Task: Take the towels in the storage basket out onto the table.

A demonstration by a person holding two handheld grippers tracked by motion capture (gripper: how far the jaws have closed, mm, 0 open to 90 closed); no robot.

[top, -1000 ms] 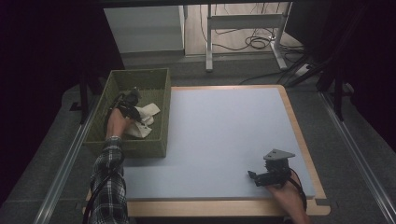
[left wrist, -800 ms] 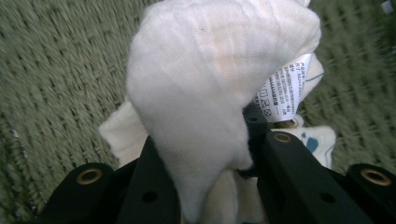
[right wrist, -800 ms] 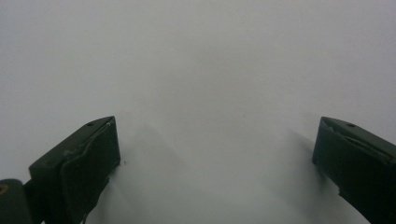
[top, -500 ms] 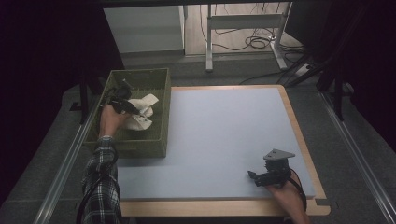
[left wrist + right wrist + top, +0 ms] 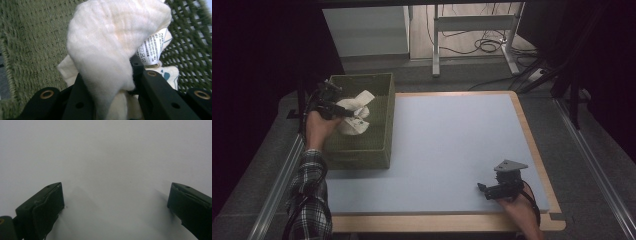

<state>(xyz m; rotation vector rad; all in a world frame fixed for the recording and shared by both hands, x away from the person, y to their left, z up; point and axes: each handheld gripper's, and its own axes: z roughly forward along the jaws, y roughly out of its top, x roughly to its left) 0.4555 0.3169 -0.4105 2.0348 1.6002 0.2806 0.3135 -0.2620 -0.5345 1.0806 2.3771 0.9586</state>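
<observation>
1. Cloth [image 5: 353,116], cream-white with a printed care label [image 5: 153,46], hangs bunched from my left gripper [image 5: 343,111] above the green woven basket [image 5: 377,150] at the table's left edge. I can't tell whether its lower end touches the basket floor.
2. My left gripper's jaws are clamped on the cloth; in the left gripper view the fabric [image 5: 105,50] wells up between them and drapes over the left one.
3. The cloth's length runs roughly across the basket, its free corner pointing towards the blue-grey mat [image 5: 447,145]. As I judge it, the coming move turns on this: the mat lies to the gripper's right, over the basket wall, so the cloth must clear that rim.
4. My right gripper [image 5: 484,190] rests at the mat's near right corner, well apart from the cloth, its jaws spread wide on nothing. The left hand [image 5: 318,129] is far nearer.
</observation>
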